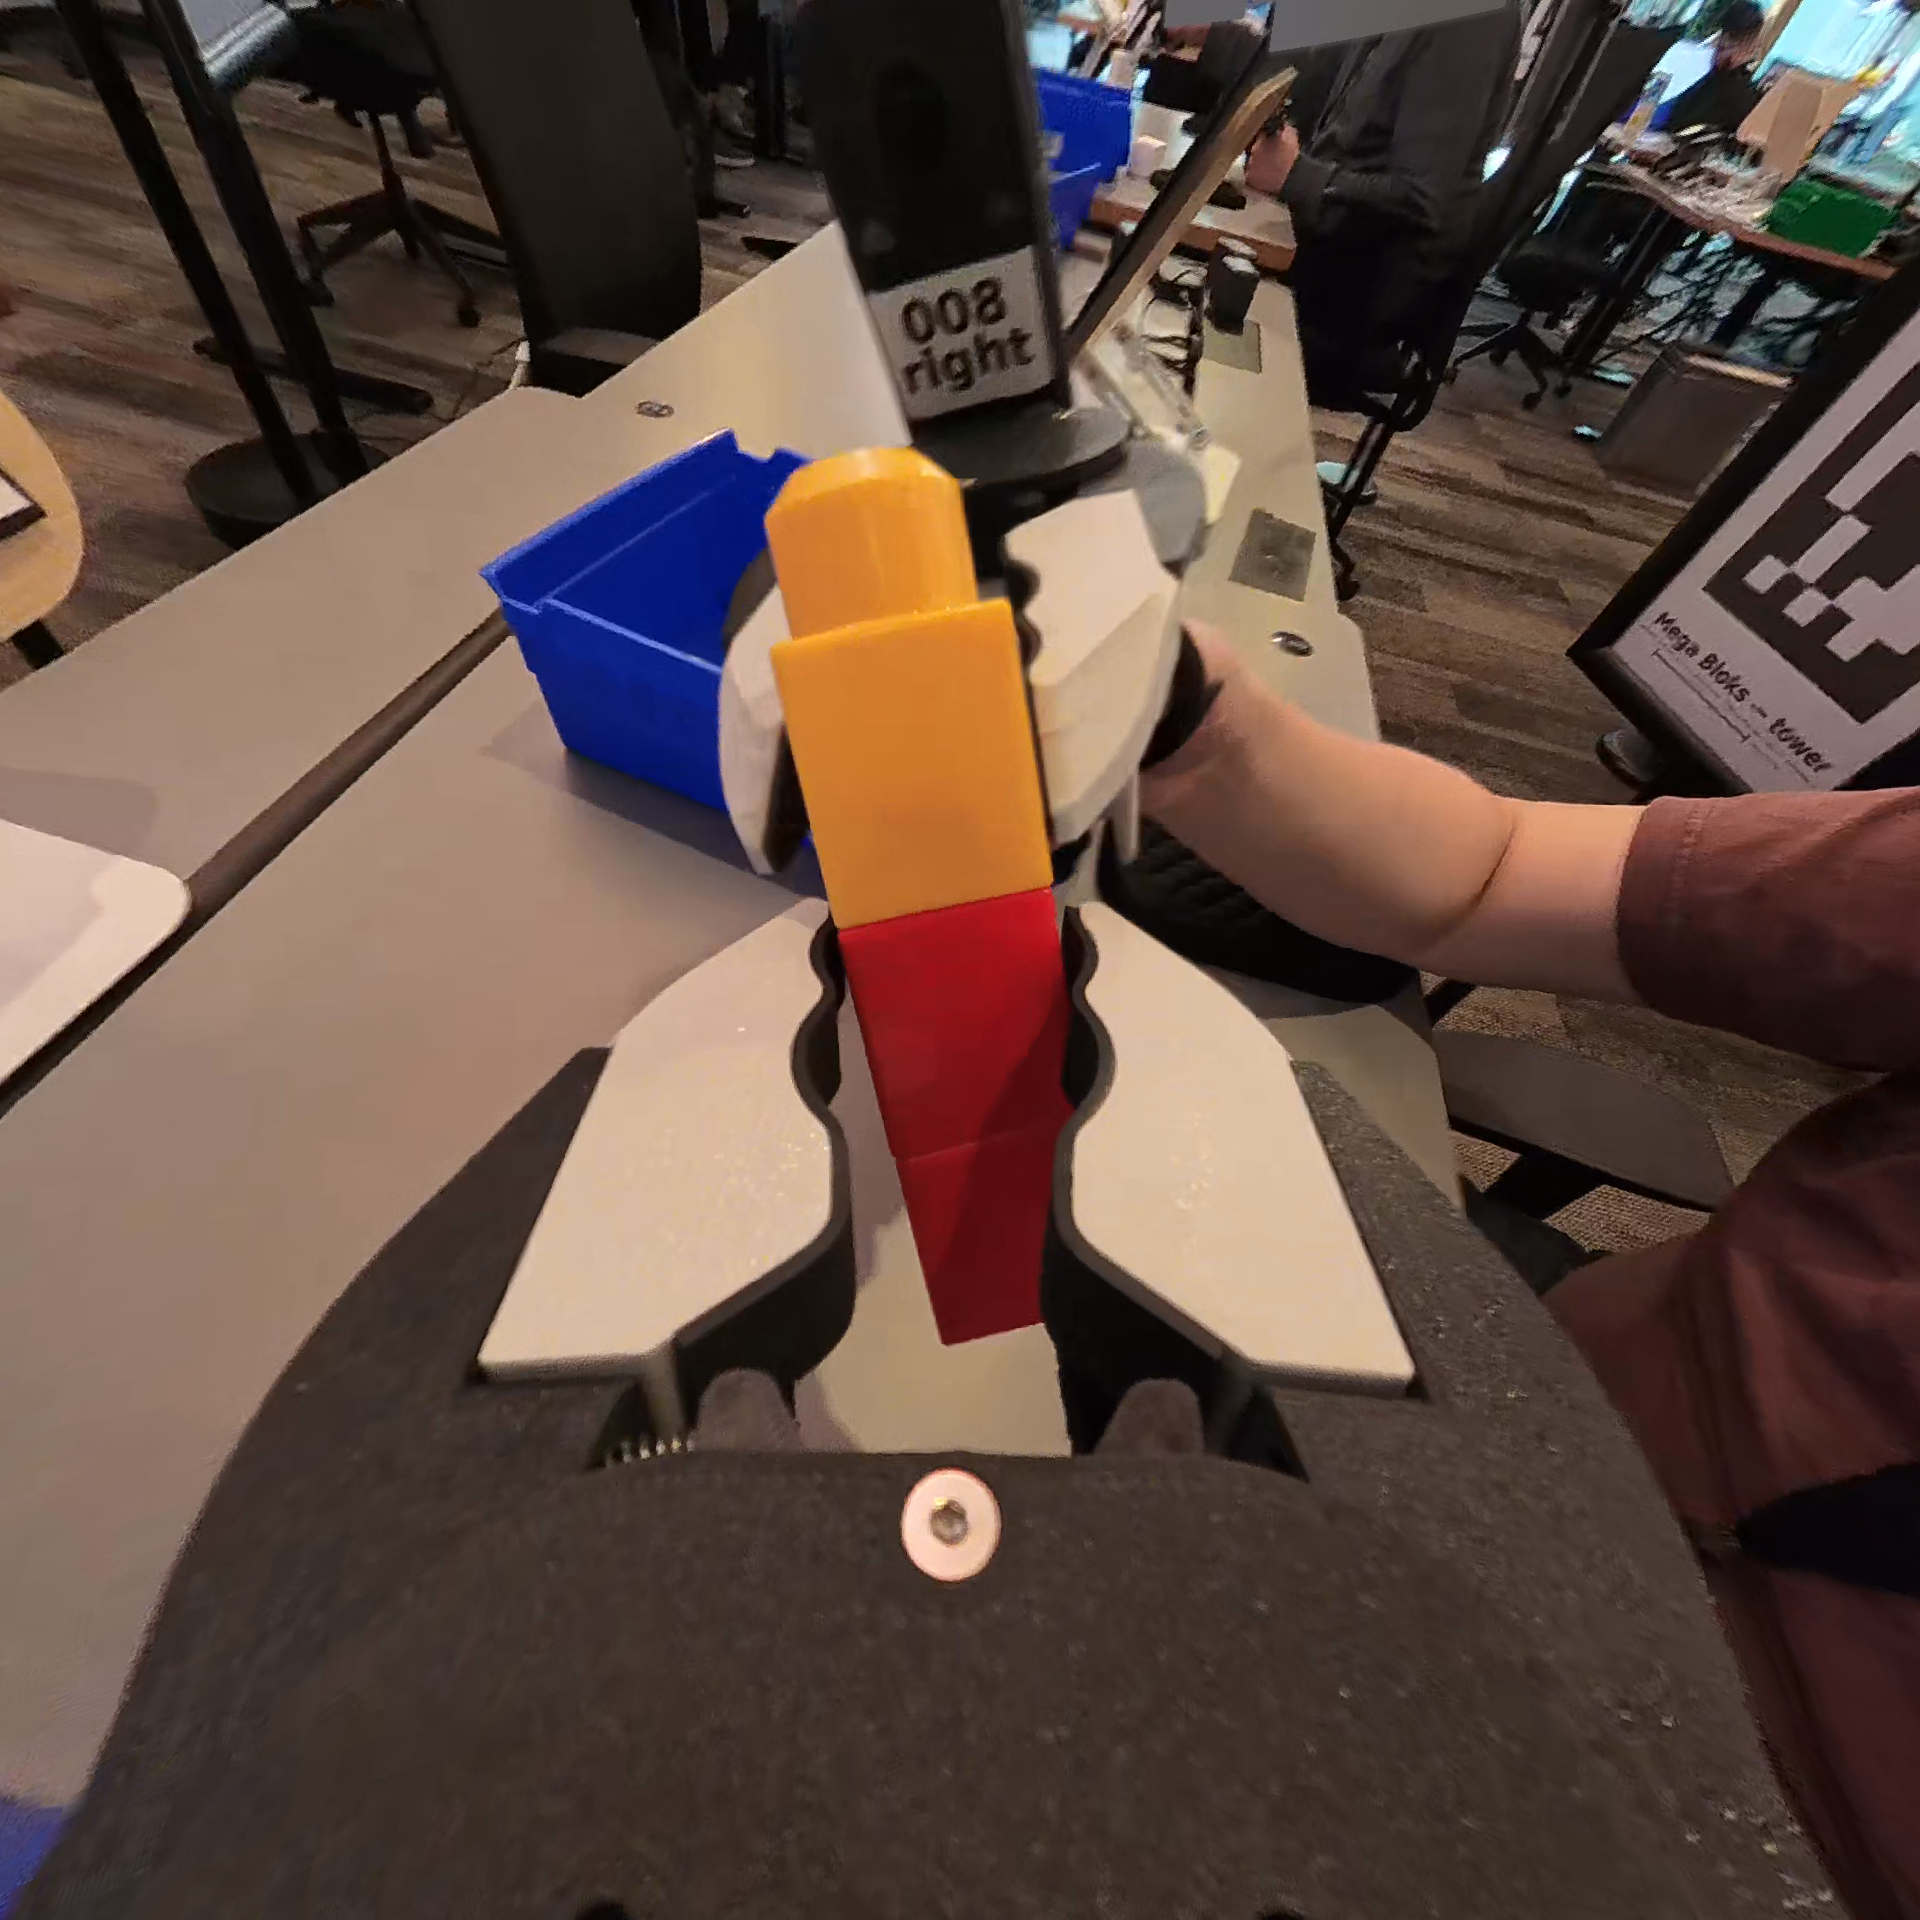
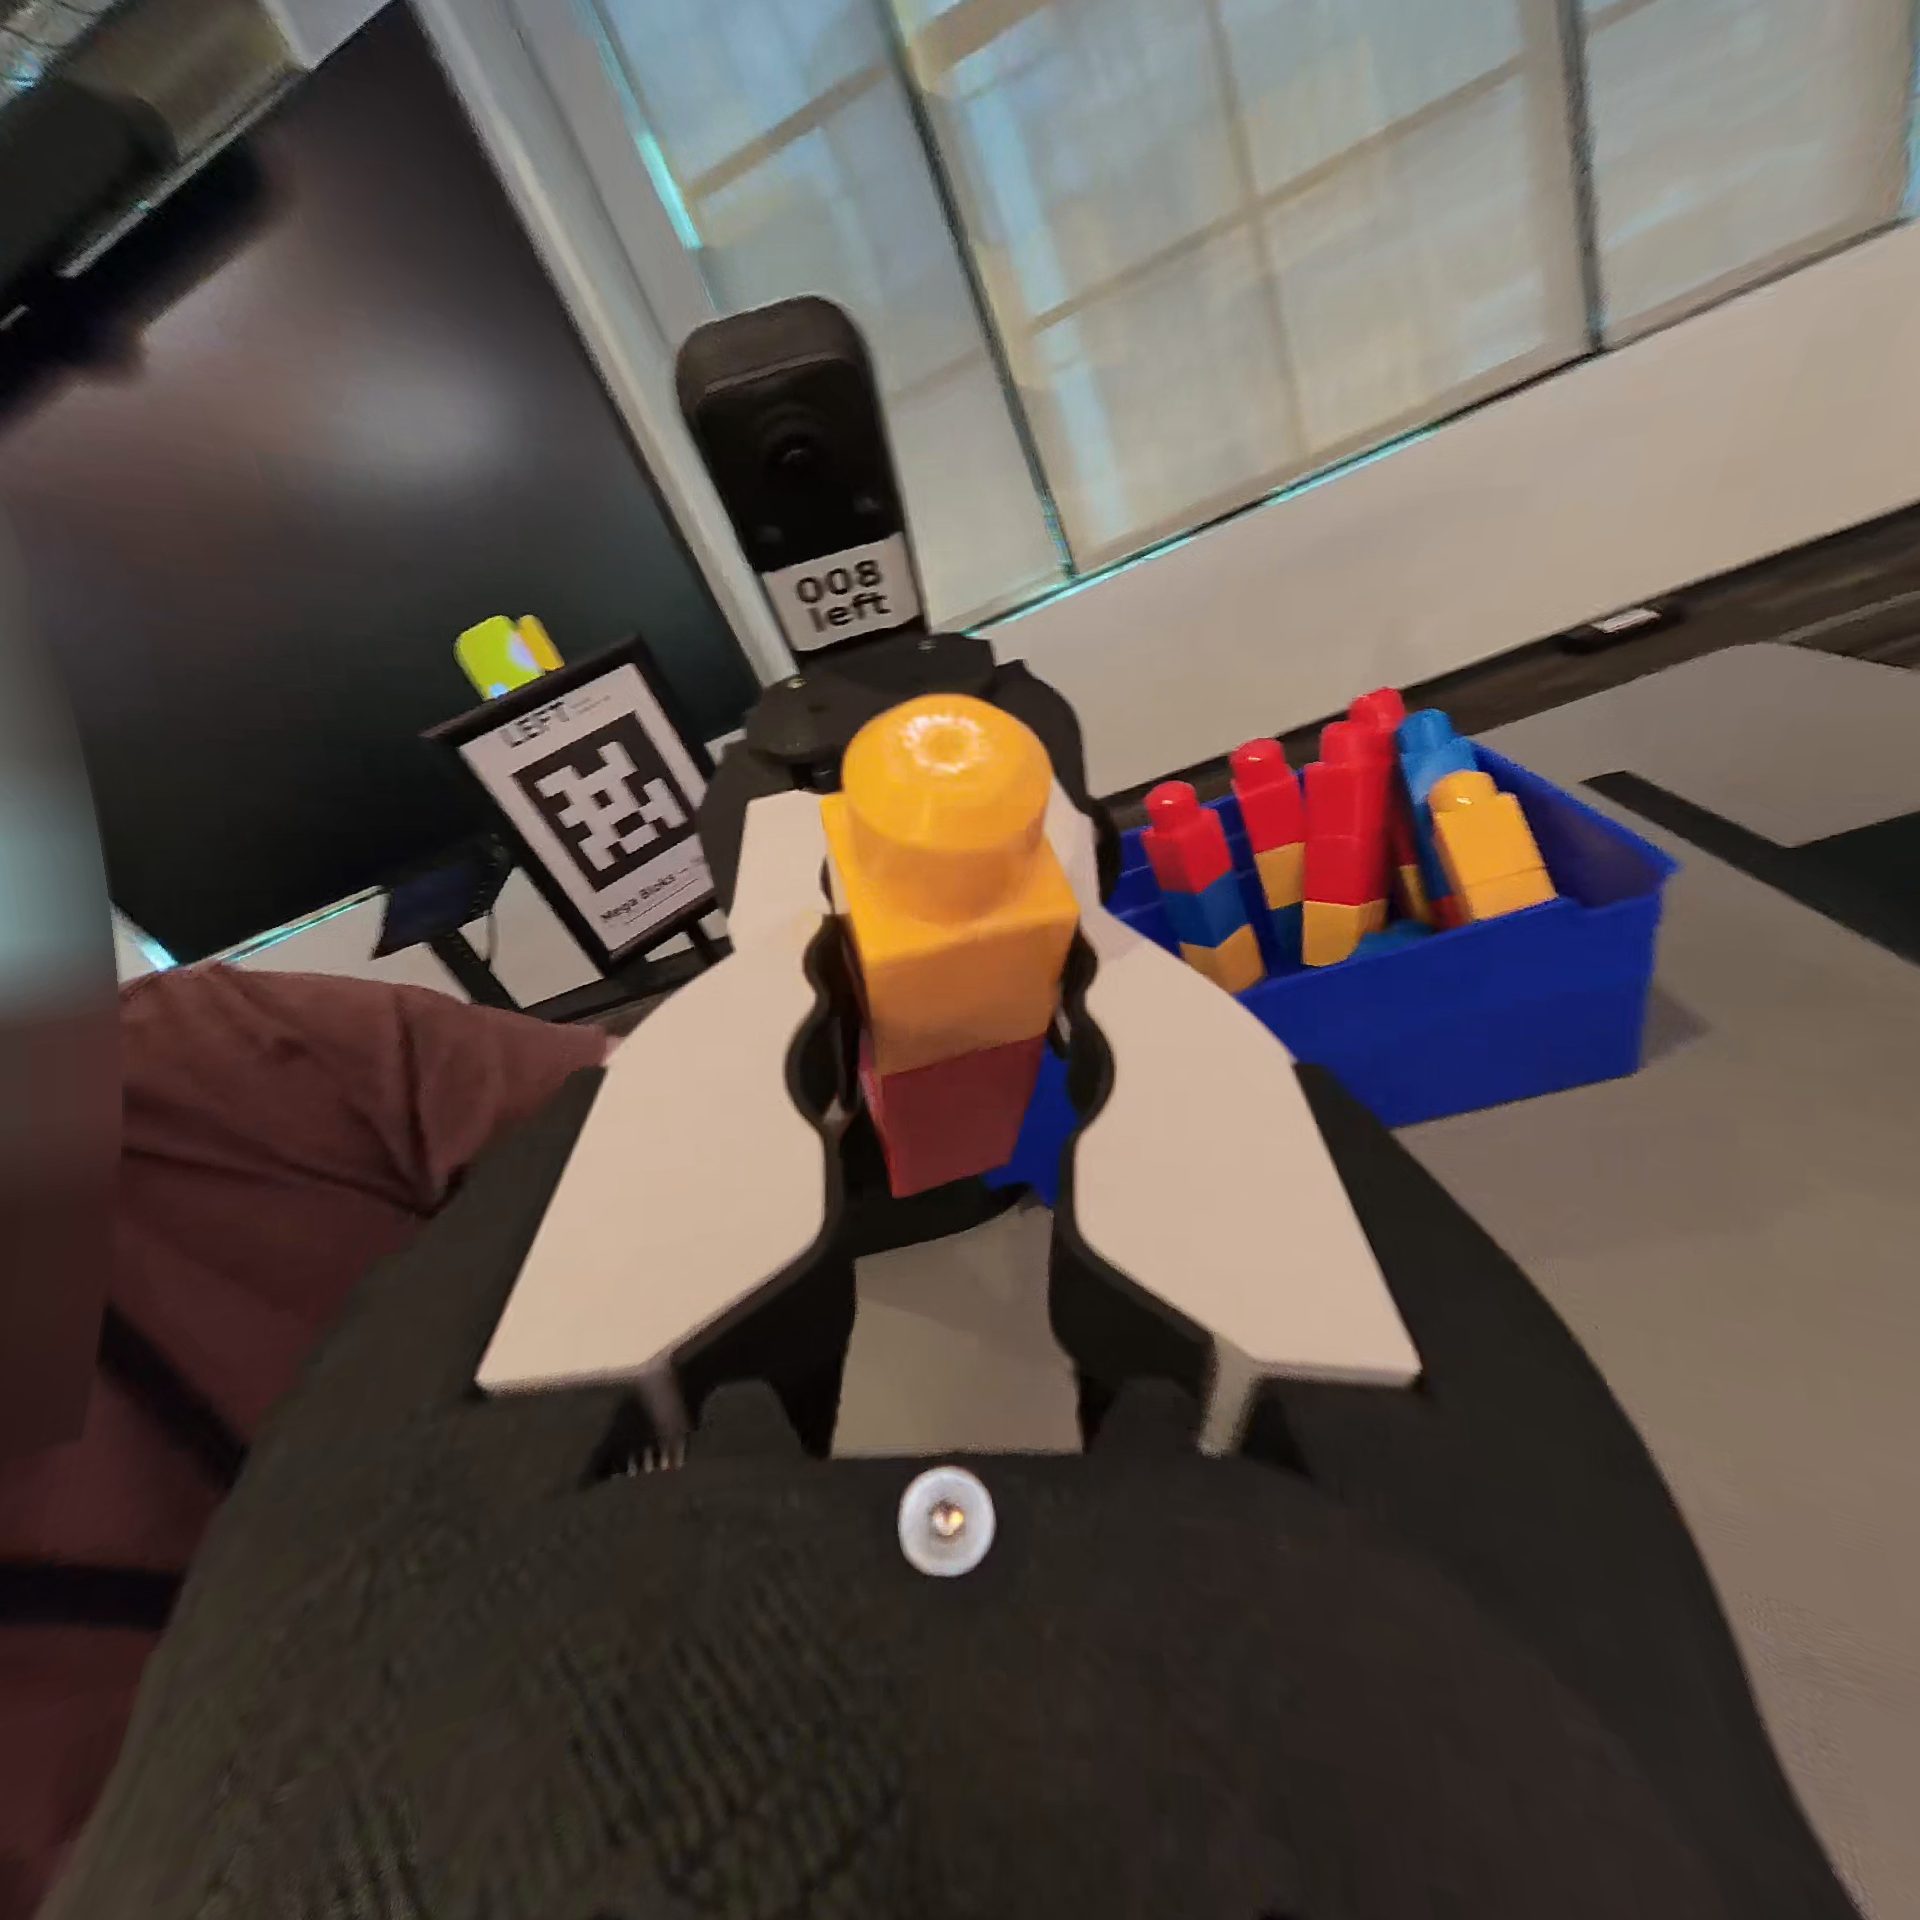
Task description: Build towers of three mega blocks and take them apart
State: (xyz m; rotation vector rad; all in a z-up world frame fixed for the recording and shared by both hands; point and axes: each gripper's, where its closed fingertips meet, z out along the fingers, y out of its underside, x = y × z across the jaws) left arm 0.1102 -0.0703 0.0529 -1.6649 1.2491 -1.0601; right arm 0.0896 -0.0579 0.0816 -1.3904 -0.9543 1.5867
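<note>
My left hand-held gripper (image 1: 951, 997) pinches the red blocks (image 1: 961, 1091), my right hand-held gripper (image 2: 951, 997) the orange block (image 2: 951, 935), tower still joined, finished towers (image 2: 1340, 842) binned

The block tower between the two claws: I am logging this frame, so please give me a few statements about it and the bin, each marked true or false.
1. The tower has an orange block on top of two red blocks. True.
2. The left claw grips the orange block. False: it is closed on the red blocks; the right claw grips the orange one.
3. The blue bin holds other built towers. True.
4. The tower stands on the table. False: it is held in the air between the claws.
5. The bin holds only red blocks. False: red, blue and orange show.
</note>
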